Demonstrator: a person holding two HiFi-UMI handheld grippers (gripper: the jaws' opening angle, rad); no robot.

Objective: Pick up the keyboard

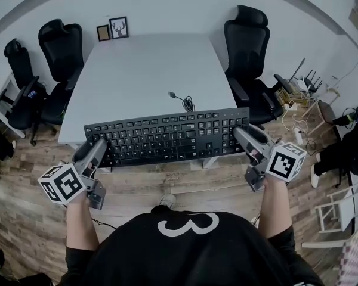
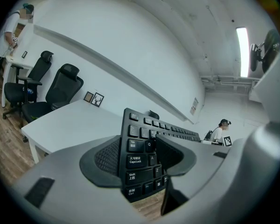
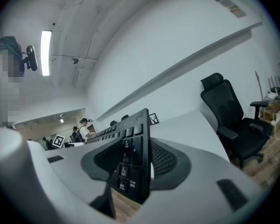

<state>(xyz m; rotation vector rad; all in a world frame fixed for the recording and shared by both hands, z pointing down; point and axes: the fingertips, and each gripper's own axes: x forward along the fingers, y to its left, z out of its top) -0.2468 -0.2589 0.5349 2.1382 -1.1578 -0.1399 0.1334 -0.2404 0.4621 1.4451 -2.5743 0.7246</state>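
Observation:
A black full-size keyboard (image 1: 167, 137) hangs level in front of the white table's (image 1: 149, 64) near edge, partly over the wooden floor. My left gripper (image 1: 99, 150) is shut on its left end, one jaw on the keys and one underneath. My right gripper (image 1: 241, 134) is shut on its right end in the same way. In the left gripper view the keyboard (image 2: 139, 146) stands edge-on between the pads of the left gripper (image 2: 137, 160). The right gripper view shows the keyboard (image 3: 133, 153) clamped between the right gripper's (image 3: 130, 167) pads. Its cable (image 1: 182, 100) trails back onto the table.
Black office chairs stand at the back left (image 1: 59, 46) and back right (image 1: 248, 40) of the table. Two small picture frames (image 1: 112, 28) lean against the wall at its far edge. Cables and a white rack (image 1: 304, 109) clutter the floor at the right. Other people stand in the distance.

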